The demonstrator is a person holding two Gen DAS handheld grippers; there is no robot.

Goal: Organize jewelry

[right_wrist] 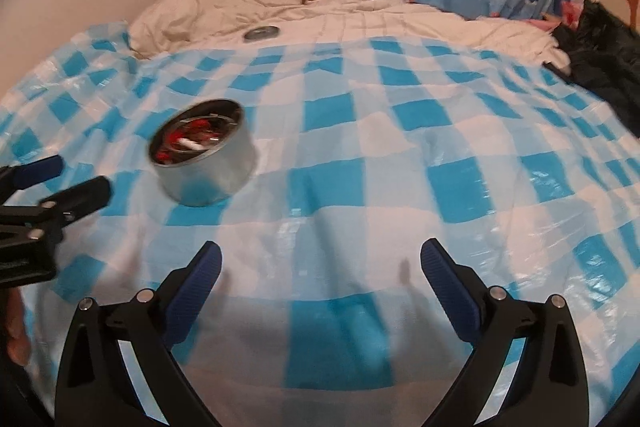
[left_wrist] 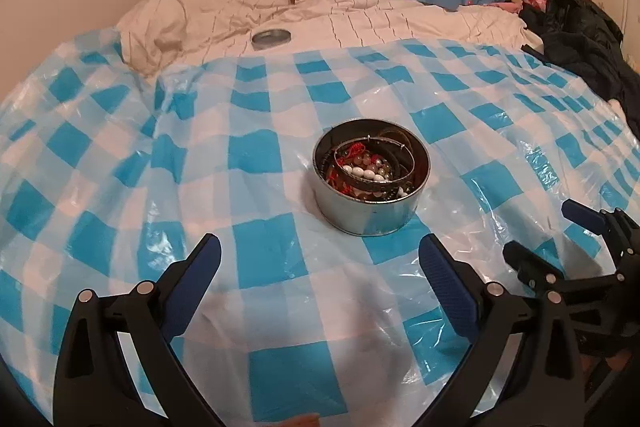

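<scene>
Hovering over the blue-and-white checked plastic sheet point(left_wrist: 280, 147), the left gripper point(left_wrist: 320, 263) has its jaws wide apart, holding nothing. Just beyond it and slightly right, the round metal tin point(left_wrist: 370, 203) stands upright on the sheet, filled with jewelry point(left_wrist: 368, 171): beads, bangles, red pieces. Right gripper point(right_wrist: 320, 267): jaws likewise apart, empty, tin well to its left. Far off, the tin lid point(left_wrist: 271, 38) rests on the white quilt point(left_wrist: 400, 23).

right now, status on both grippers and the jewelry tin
Left gripper open, empty. Right gripper open, empty. Tin uncovered, full of jewelry; lid far back. Nothing blocking.
</scene>
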